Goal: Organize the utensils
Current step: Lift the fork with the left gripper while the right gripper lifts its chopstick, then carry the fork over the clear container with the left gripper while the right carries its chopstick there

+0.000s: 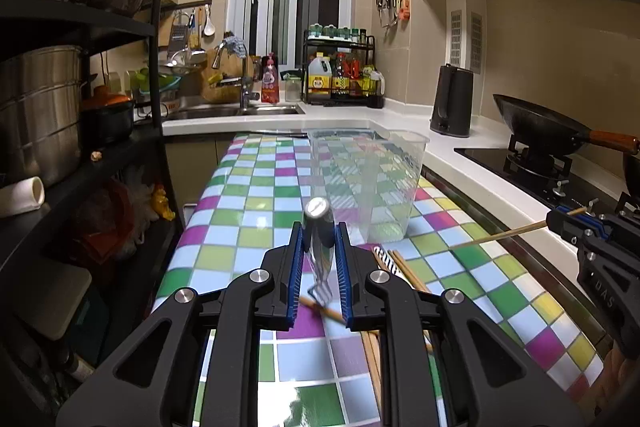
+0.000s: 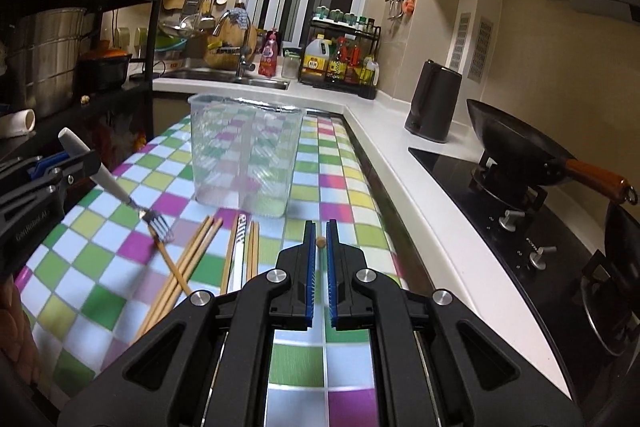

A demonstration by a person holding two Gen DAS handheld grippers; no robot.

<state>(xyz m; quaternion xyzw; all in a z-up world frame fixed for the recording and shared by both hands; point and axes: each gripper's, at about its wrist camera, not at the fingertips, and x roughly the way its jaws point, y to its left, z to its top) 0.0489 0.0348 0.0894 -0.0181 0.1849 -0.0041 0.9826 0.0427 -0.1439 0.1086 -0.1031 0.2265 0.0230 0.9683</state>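
Observation:
My left gripper (image 1: 319,241) is shut on a fork (image 1: 319,227) by its pale handle, tines down just above the checkered table (image 1: 248,203). In the right wrist view the fork (image 2: 154,221) hangs at the left from the left gripper (image 2: 82,161), tines near a loose chopstick. My right gripper (image 2: 320,243) is shut on a wooden chopstick (image 2: 320,242), seen end-on; the left wrist view shows it (image 1: 498,235) pointing left from the right gripper (image 1: 568,223). A clear plastic container (image 1: 366,183), also in the right wrist view (image 2: 244,159), stands upright on the table. Several chopsticks (image 2: 200,255) and a striped utensil (image 2: 239,243) lie in front of it.
A white counter (image 2: 400,163) runs along the table's right side, with a dark kettle (image 2: 432,103) and a wok (image 2: 516,147) on a gas hob. A black shelf rack (image 1: 80,131) with pots stands at the left. A sink (image 1: 224,111) and bottle rack (image 1: 340,71) are at the back.

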